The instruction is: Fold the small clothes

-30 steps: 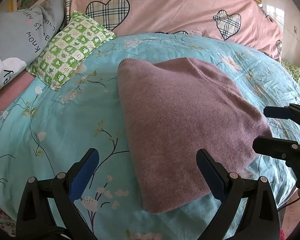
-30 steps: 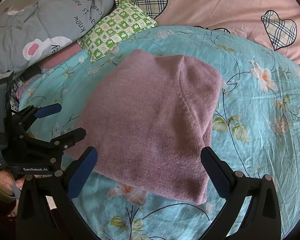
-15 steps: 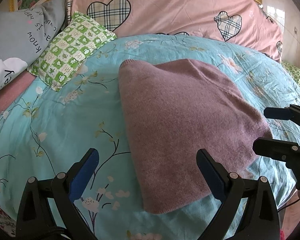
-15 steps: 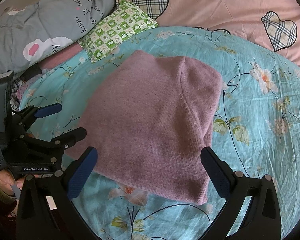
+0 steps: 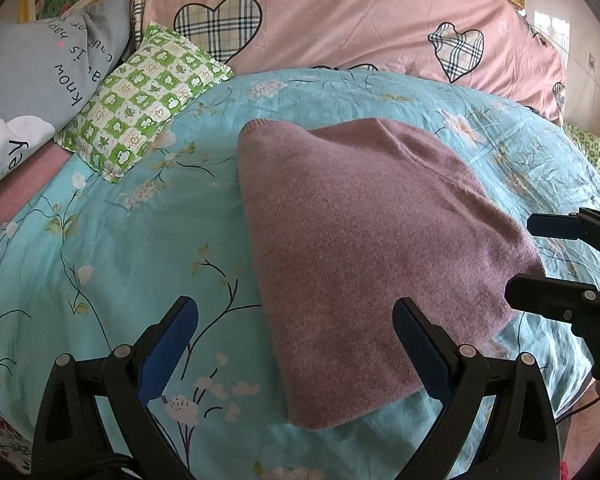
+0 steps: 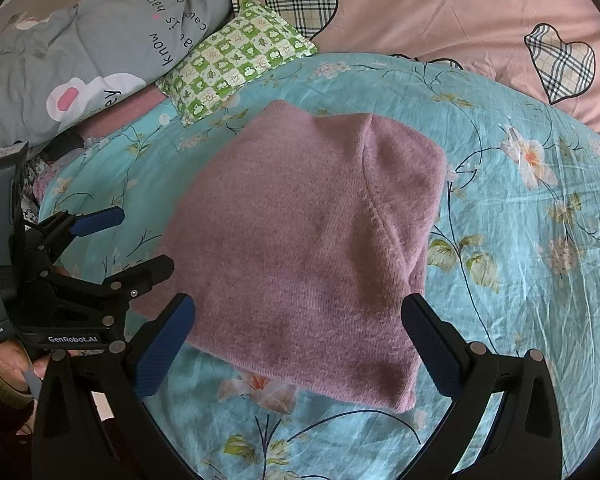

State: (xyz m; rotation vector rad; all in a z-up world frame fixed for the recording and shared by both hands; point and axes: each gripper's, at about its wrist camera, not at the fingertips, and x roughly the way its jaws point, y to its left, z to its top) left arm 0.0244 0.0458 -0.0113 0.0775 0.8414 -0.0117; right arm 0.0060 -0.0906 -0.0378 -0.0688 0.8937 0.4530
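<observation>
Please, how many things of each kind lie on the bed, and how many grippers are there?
Folded mauve knit garment: 1
Green checked pillow: 1
Grey printed pillow: 1
Pink heart-print quilt: 1
Grippers: 2, left gripper and right gripper, both open
Total: 6

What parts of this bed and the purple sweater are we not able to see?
- Purple sweater: its underside and folded-in layers, covered by its own top layer, both views.
- Grey pillow: its printed words, cut by the picture's edge, both views.
- Hand: mostly behind the left gripper, right wrist view.
</observation>
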